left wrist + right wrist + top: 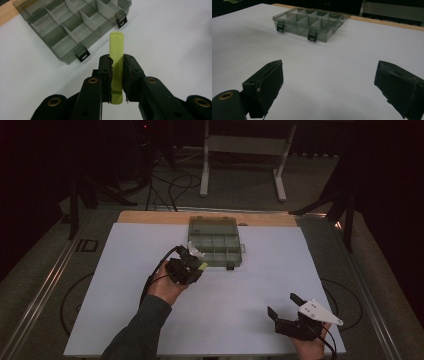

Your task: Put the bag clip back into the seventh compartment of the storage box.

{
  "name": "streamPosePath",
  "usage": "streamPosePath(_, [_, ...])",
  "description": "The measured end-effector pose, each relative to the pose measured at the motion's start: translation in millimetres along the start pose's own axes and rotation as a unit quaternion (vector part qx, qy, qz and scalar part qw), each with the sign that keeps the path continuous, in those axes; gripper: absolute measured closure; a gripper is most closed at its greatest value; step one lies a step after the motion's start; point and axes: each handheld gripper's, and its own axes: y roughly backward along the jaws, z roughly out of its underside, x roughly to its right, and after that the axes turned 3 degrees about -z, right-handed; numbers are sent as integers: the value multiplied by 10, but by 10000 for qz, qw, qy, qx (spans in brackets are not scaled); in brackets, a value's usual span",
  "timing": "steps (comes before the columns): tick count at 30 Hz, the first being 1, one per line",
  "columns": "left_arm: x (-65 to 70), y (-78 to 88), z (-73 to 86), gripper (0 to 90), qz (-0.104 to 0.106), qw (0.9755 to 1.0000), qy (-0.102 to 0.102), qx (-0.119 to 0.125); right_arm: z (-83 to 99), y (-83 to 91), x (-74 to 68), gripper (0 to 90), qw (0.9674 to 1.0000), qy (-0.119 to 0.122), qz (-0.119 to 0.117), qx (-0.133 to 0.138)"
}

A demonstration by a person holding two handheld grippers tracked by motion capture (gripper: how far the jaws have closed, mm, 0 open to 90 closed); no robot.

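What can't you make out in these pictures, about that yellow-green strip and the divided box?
- Yellow-green strip: in the left gripper view the black fingers cover its middle; what it is stays unclear. In the high view it is a tiny speck.
- Compartment box: the left gripper view's top edge cuts off its far part; in the high view, too dim and small to tell whether anything lies inside.
- Right gripper: the high view's bottom edge cuts off the hand behind it.

Black claws [117, 75] with brass-ringed screws — trailing cable, grey three-cornered plate, dark sleeve [145, 327].
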Motion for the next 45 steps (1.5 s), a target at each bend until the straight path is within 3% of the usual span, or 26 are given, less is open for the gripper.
streamPosePath(17, [-97, -113, -183, 790, 48, 9998, 205, 52, 3, -6, -6, 81, 10000, -3, 15, 20])
streamPosePath(45, [-211, -260, -517, 790, -143, 9998, 126, 97, 7, 6, 16, 81, 9999, -68, 38, 83])
